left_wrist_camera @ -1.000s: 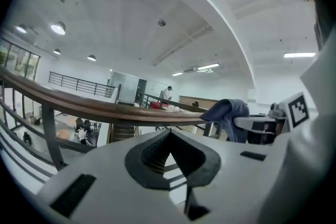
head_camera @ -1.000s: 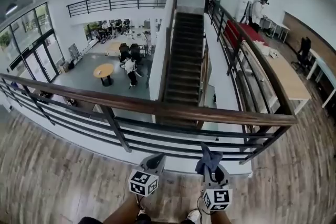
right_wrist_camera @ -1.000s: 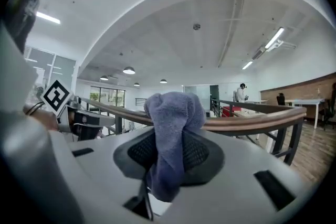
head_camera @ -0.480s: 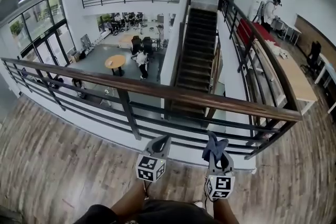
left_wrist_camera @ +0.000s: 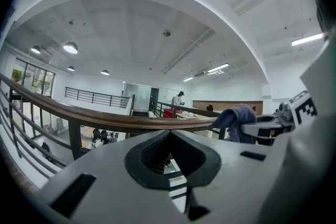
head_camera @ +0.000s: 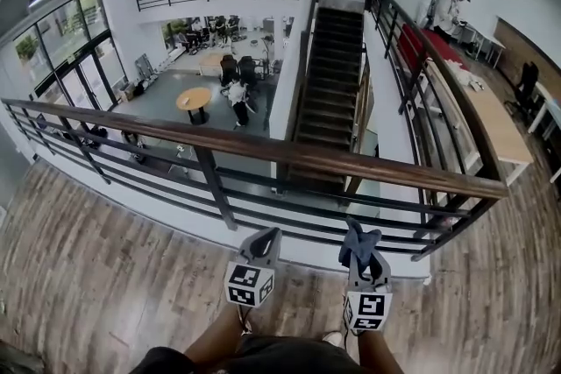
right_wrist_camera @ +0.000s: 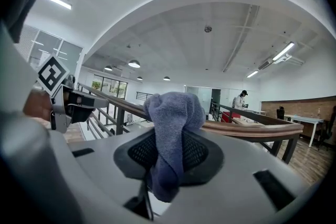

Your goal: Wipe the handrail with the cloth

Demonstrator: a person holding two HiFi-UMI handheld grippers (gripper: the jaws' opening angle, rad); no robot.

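Right gripper view shows the fingers pressed together on the blue-grey cloth (right_wrist_camera: 173,113), which bunches up above the pads and hangs down below them. The right gripper (right_wrist_camera: 169,160) has a firm pinch on it. Left gripper view shows the other pair of fingers closed on each other with nothing between them, so the left gripper (left_wrist_camera: 169,160) rides along empty, just beside its partner.

Further out, the wooden handrail (head_camera: 289,151) runs across in front of both tools. The cloth is apart from it, held lower than the top bar and nearer the person.

Over the last second the head view has shifted a little. The staircase (head_camera: 333,74) now sits farther right, the rail sits slightly higher in the picture, and more of the person's legs (head_camera: 219,346) shows above the wooden floor (head_camera: 88,276). The two grippers keep the same spacing and much the same gap to the rail, and neither grip has changed.

To my eye the wiping has not begun, and the person looks to be lining up. The cloth would need lifting and carrying forward onto the top of the rail before any stroke can start.
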